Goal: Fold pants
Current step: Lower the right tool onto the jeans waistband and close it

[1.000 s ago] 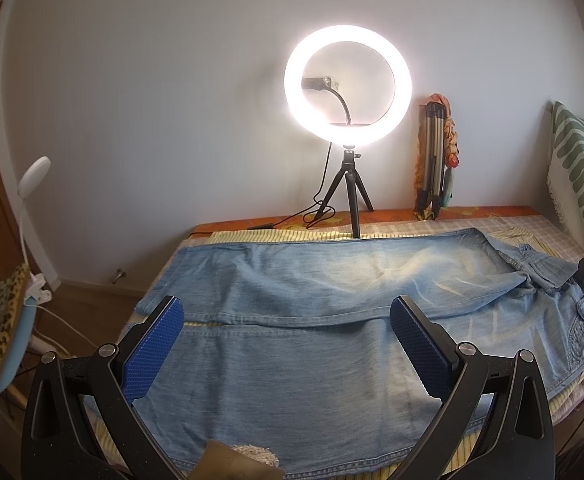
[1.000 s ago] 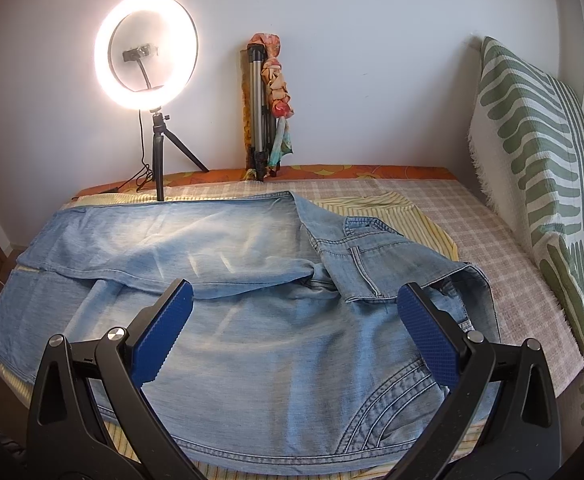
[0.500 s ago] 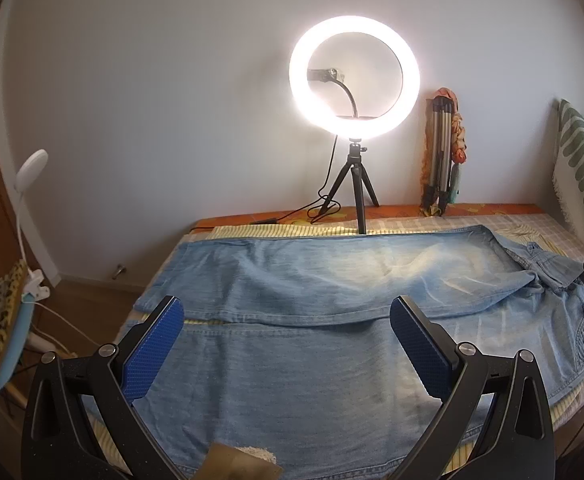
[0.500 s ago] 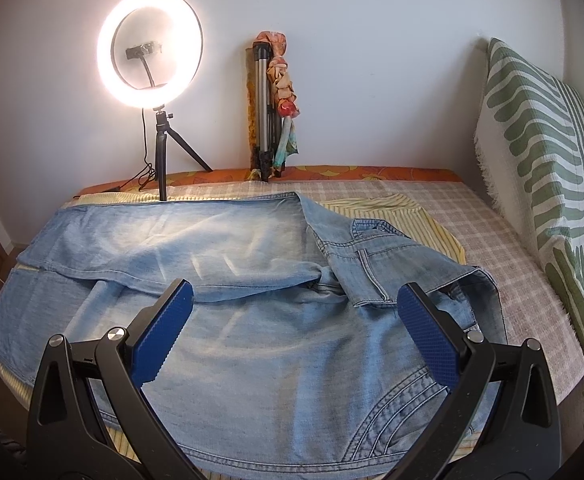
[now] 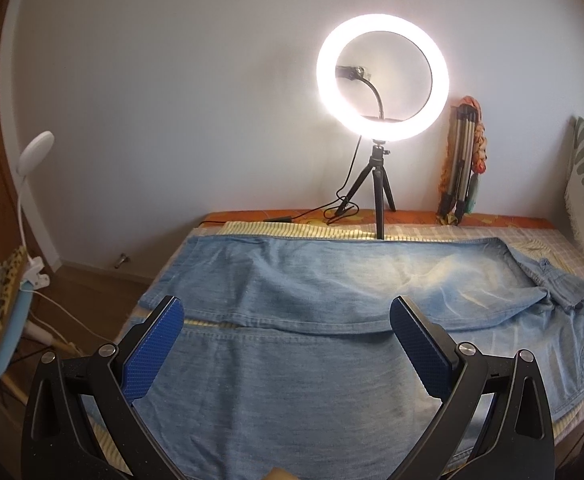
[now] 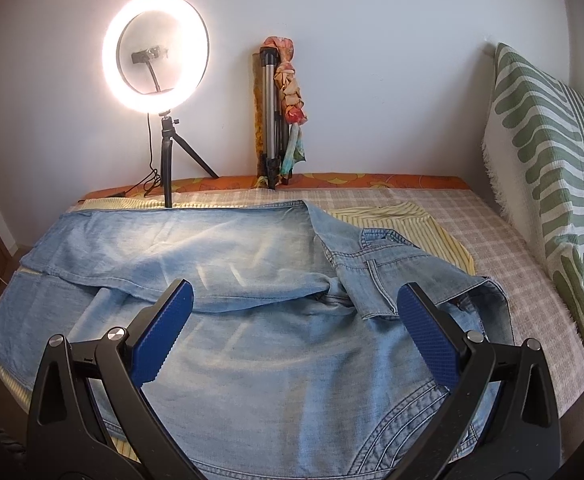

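I hover both the left gripper [image 5: 287, 344] and right gripper [image 6: 296, 326], jaws spread, over unfolded pants [image 6: 251, 340]; next I should pinch the waistband at 3 o'clock.

— What's there?
— Pants [image 5: 300, 364], light-blue washed denim, spread flat across the bed [image 6: 504, 248] with the legs side by side.
— Where's the waist?
— At the right, rumpled, its far flap turned over to show the inside [image 6: 376, 264]; curved pocket stitching shows near the front edge.
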### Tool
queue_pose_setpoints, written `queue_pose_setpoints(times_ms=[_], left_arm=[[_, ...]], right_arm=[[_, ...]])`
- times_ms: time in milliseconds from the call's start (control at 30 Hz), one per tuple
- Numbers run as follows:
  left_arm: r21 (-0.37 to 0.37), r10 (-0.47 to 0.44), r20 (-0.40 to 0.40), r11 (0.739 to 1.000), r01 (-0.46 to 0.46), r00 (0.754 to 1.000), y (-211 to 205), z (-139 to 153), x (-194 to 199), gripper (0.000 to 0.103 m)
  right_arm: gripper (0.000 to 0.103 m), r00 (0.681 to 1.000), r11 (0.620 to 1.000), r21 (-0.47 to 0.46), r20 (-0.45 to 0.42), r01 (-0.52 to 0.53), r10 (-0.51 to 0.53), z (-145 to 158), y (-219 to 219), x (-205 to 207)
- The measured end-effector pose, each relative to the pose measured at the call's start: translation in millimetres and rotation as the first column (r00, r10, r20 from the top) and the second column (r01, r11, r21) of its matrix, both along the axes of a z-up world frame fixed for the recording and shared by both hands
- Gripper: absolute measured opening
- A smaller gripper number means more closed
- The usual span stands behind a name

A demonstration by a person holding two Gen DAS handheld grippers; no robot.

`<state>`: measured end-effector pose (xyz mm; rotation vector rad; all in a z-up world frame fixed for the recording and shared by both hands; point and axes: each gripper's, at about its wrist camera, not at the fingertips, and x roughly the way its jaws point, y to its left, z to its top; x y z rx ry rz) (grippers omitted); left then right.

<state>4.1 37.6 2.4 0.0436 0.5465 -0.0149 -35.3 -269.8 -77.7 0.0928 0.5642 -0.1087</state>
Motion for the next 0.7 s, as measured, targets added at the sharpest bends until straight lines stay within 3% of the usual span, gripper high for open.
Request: queue_pose_setpoints(times_ms=[100,333,400,467,533,700], left_arm=[[-0.013,0.007,0.008,1.0,-0.007,1.0,15,5,3,0.102],[-0.002,0.067,0.017,0.998,-0.067,0.998,56,16,19,0.102],[-0.003,0.091,0.017,0.996,-0.091,0.996,67,20,23,0.102],[-0.009,0.11,0.025,0.994,-0.11,0.994,76,25,23,0.102],[0.0,0.124,0.043,0.992,-0.124,0.991,83,30,22,0.102],[0.004,0.145,0.054,0.989,-0.145,0.988,93,37,29,0.102]], right_arm=[[0.103,1.0,1.0,0.026,0.001,-0.016,0.016,2,-1,3],[0.103,1.0,0.998,-0.054,-0.02,-0.018,0.017,-2,5,15],[0.103,0.997,0.994,-0.101,-0.074,-0.032,0.024,-7,6,27],[0.103,0.991,0.996,-0.053,-0.123,-0.067,0.06,-17,-3,38],[0.092,0.986,0.999,-0.003,-0.156,-0.054,0.053,-27,-15,48],[0.089,0.981,0.998,-0.067,-0.192,0.002,-0.015,-38,-36,74]])
